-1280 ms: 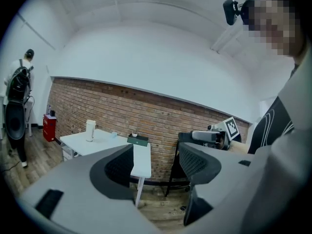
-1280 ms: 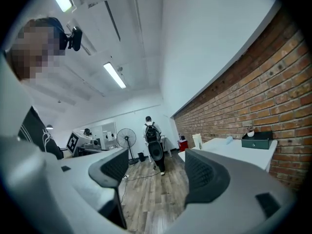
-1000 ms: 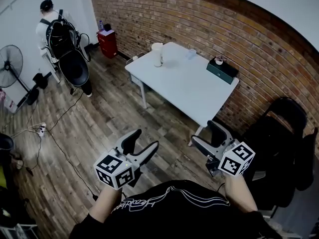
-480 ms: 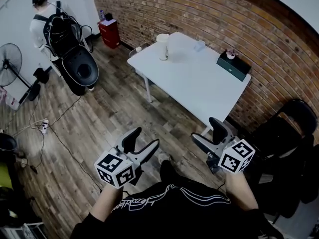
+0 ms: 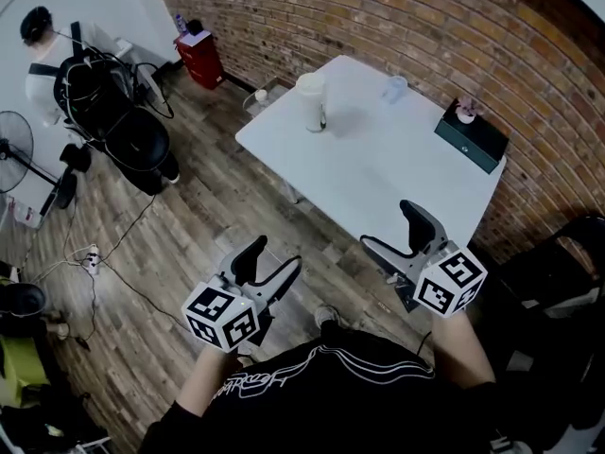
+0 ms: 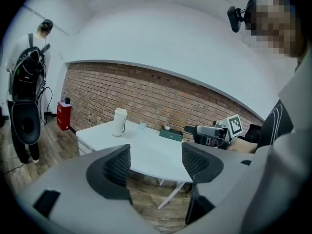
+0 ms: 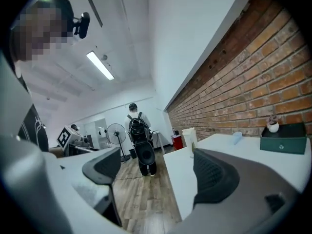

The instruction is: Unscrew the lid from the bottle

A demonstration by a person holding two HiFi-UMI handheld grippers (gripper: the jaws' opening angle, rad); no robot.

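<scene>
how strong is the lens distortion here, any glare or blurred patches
Head view: heavy fisheye, the brick wall bows into an arc. Left gripper view: round black vignette, mosaic patch upper right. Right gripper view: the ceiling light glares mildly, mosaic patch upper left.

The bottle (image 5: 311, 102) stood at the table's (image 5: 378, 183) far left corner, a cup (image 5: 393, 88) to its right, a box (image 5: 471, 138) beyond by the wall (image 5: 378, 17) — a person (image 5: 47, 55) and fan (image 5: 11, 142) well off left.

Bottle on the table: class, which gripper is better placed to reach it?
Probably left. The bottle stands by the table's far left edge, the left gripper's side; its fingers are apart, empty. The right gripper, empty fingers just opened wider, is at the near corner.
</scene>
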